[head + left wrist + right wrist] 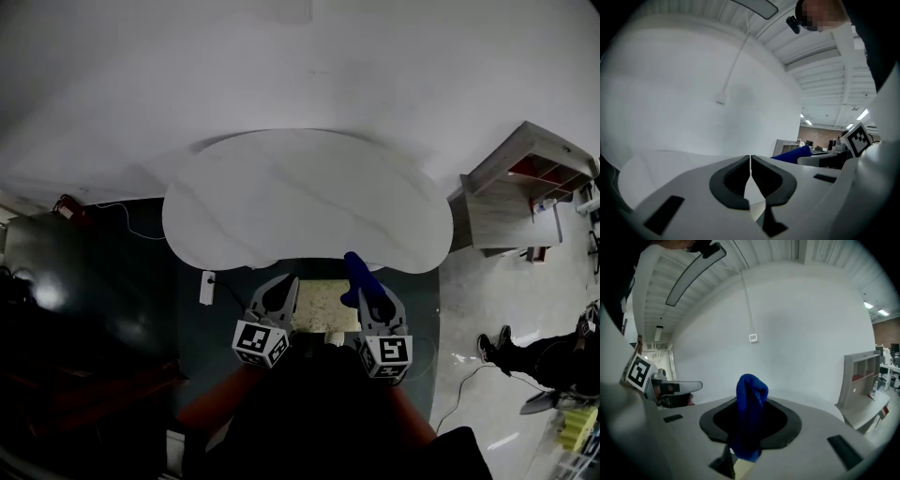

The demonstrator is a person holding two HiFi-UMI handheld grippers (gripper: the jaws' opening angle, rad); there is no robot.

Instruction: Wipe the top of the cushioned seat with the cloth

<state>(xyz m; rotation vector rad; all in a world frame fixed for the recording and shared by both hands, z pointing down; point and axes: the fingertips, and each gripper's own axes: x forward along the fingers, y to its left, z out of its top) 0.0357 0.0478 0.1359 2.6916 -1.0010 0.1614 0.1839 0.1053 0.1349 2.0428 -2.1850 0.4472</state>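
Right gripper (749, 439) clamping blue cloth (749, 413), left gripper (750, 180) closed, empty

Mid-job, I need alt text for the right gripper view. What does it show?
The right gripper is shut on a blue cloth, which stands bunched up between its jaws. Behind is a white wall, with the left gripper near the left edge and a grey shelf unit at the right.
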